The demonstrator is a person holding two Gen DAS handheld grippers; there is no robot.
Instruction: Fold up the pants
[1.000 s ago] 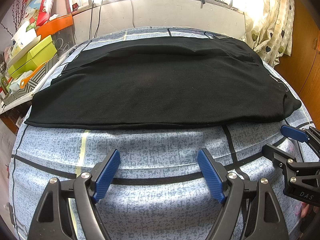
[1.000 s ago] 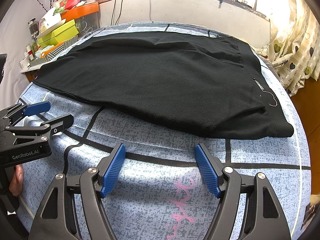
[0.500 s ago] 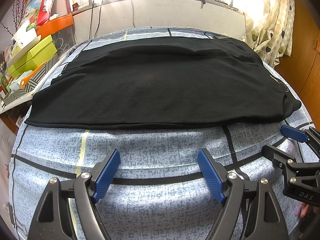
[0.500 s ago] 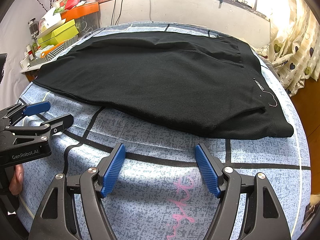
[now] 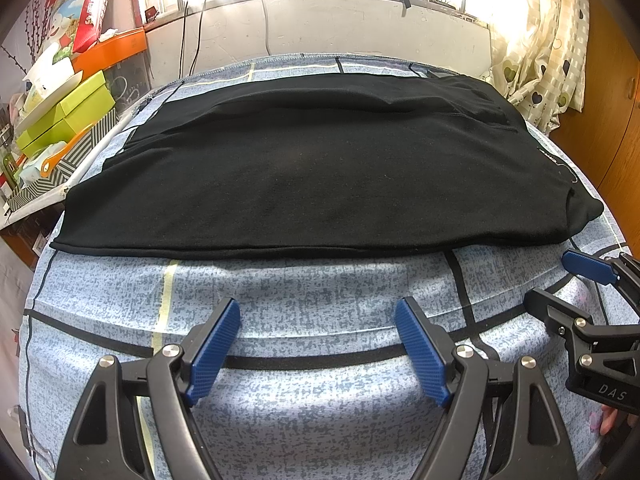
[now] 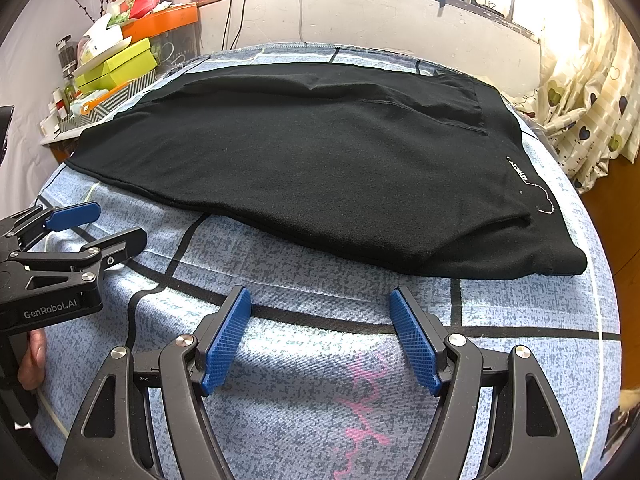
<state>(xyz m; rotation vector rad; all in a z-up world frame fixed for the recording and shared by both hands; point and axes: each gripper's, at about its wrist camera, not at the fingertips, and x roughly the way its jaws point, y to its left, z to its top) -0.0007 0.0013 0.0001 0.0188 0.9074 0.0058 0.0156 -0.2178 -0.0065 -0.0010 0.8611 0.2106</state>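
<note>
Black pants [image 5: 320,172] lie flat across a bed with a blue patterned cover [image 5: 320,284], folded lengthwise, waistband end to the right with a small white logo [image 6: 520,172]. My left gripper [image 5: 318,344] hovers open over the cover, short of the pants' near edge, nothing between its blue pads. My right gripper [image 6: 320,338] is open too, just before the near hem of the pants [image 6: 320,160]. Each gripper shows in the other's view: the right gripper [image 5: 560,284] at the right edge, the left gripper [image 6: 104,224] at the left edge, both open.
A cluttered shelf with green boxes [image 5: 64,116] and an orange tray [image 5: 112,50] stands left of the bed. A white wall with cables [image 5: 320,28] runs behind it. A patterned curtain [image 5: 548,40] and a wooden door [image 5: 612,100] are at the right. A hand [image 6: 34,360] holds the left gripper.
</note>
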